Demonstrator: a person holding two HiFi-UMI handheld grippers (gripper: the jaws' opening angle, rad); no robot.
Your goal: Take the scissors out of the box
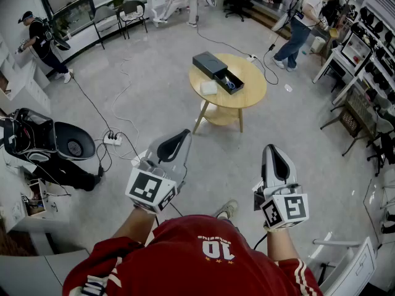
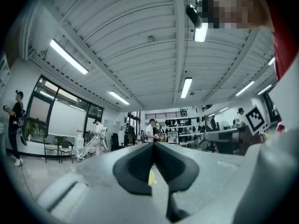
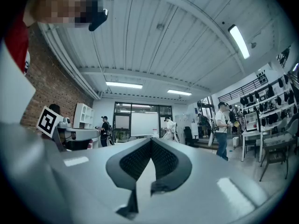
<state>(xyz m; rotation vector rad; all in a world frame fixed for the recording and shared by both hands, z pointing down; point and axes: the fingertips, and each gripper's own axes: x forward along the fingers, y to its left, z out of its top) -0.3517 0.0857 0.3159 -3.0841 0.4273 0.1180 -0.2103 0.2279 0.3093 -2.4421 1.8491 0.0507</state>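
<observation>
Holding left gripper (image 1: 182, 138), right gripper (image 1: 272, 149) pressed together, empty, short of round table (image 1: 250, 97) | risk: my closed jaws shove box (image 1: 213, 66), scissors (image 1: 229, 83) off.

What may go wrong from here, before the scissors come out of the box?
1. Cables and a power strip lie on the floor near the way to the table; the person may trip.
2. The box sits near the table's edge; a push may slide it off.
3. The left gripper and right gripper are both shut; unless one opens in time, it may only knock the scissors, which lie low in the box.
</observation>
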